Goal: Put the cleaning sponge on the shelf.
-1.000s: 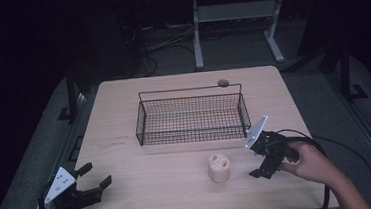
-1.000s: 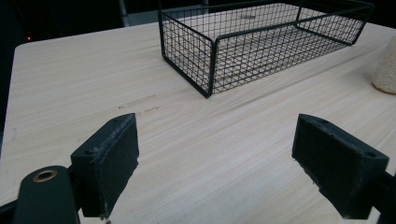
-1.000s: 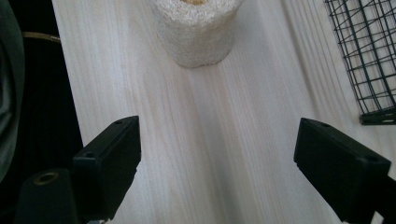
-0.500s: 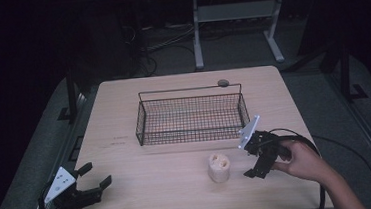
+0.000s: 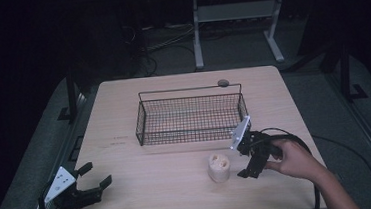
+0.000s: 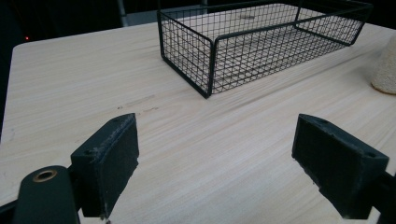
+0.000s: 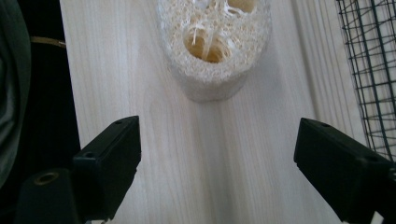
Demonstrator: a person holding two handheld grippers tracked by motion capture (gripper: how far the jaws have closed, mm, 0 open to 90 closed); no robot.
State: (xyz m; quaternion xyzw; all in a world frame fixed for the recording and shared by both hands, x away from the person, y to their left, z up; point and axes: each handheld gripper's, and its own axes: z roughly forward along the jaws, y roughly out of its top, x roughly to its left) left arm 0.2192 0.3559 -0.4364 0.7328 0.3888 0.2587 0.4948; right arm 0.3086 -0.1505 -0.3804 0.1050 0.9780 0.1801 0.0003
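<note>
A pale loofah piece (image 5: 219, 167) stands upright on the wooden table (image 5: 145, 193), in front of an empty black wire basket (image 5: 191, 115). My right gripper (image 5: 241, 161) is open just right of the loofah, jaws pointing at it without touching. In the right gripper view the loofah (image 7: 215, 42) lies ahead of the open right gripper (image 7: 217, 140), outside its jaws, with the basket (image 7: 373, 70) at the right edge. My left gripper (image 5: 97, 174) rests open at the table's front left corner. The left gripper (image 6: 217, 140) holds nothing and faces the basket (image 6: 261, 46) and the loofah (image 6: 385, 65).
A small dark round disc (image 5: 223, 83) lies at the table's far edge behind the basket. A black cable (image 5: 302, 143) loops from the right gripper over the table's right side. A metal stand (image 5: 236, 15) is on the floor beyond the table.
My right gripper has moved left, closer to the loofah, still open. The left gripper, the loofah and the basket have stayed put.
</note>
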